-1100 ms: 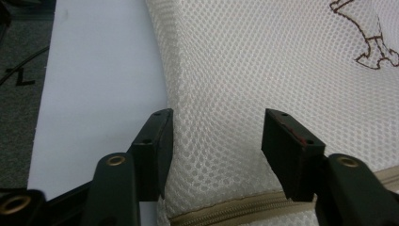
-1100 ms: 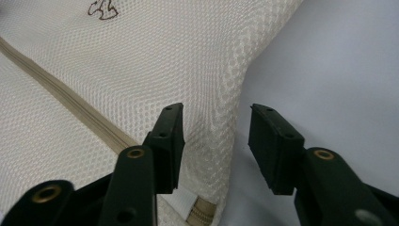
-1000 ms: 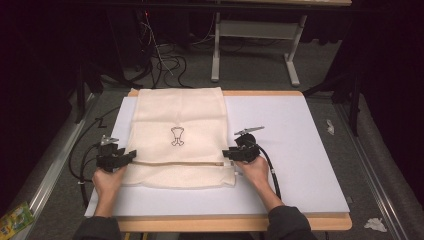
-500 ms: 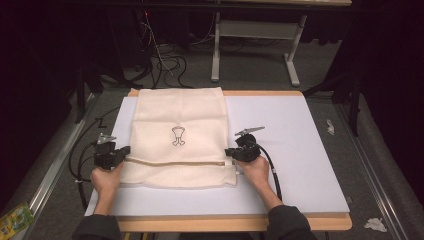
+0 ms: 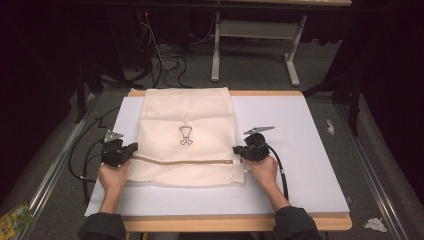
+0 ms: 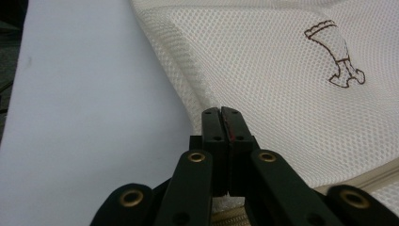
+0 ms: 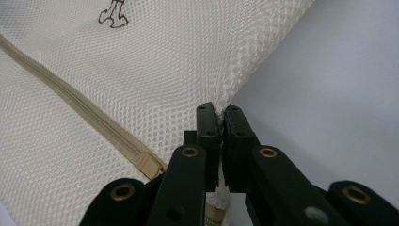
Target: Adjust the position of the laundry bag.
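**Both grippers clamped on the edges of a mesh bag**

A cream mesh bag (image 5: 187, 137) lay flat on the white table cover (image 5: 300, 150) in the centre of the high view, its far end reaching the upper edge of the board. A small brown emblem (image 5: 185, 135) sat at the middle of the bag, and a beige zipper (image 5: 180, 161) ran across it below that, toward the lower part of the frame.

The left gripper (image 5: 131, 148), at the left of the high view, had just closed its jaws, and in the left gripper view (image 6: 221, 113) they pinched the bag's left edge just above the zipper line. The right gripper (image 5: 237, 150), at centre right, had likewise just closed; in the right gripper view (image 7: 217, 110) its jaws nipped the mesh at the bag's right edge, with the zipper's end stop (image 7: 149, 165) just beside them at lower left.
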The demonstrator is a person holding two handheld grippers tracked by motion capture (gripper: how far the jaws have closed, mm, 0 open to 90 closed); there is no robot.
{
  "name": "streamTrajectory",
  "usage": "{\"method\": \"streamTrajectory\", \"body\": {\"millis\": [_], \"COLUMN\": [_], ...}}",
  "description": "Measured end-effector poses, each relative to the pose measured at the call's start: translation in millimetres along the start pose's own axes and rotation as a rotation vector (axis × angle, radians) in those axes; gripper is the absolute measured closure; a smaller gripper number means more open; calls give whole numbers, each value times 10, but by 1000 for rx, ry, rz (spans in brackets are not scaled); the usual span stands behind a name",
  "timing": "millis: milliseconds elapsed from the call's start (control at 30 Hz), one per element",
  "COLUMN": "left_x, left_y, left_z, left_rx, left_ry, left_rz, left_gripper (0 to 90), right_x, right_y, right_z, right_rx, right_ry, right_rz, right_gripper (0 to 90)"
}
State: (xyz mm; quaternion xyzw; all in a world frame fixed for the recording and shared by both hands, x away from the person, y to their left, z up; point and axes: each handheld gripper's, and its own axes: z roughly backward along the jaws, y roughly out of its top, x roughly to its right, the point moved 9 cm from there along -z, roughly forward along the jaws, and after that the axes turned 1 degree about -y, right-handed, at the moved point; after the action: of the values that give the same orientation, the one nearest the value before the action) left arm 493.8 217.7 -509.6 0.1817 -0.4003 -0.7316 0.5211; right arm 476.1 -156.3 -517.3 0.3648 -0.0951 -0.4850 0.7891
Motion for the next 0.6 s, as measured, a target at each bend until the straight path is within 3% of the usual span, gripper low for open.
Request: {"method": "streamTrajectory", "body": {"millis": [600], "left_x": [319], "left_y": [135], "left_z": [-72], "left_rx": [32], "left_ry": [-63], "left_rz": [-37], "left_gripper": [899], "right_x": [275], "right_y": [-112], "right_z": [244], "right_rx": [36], "right_ry": [-39], "right_rz": [-22], "right_gripper": [884]}}
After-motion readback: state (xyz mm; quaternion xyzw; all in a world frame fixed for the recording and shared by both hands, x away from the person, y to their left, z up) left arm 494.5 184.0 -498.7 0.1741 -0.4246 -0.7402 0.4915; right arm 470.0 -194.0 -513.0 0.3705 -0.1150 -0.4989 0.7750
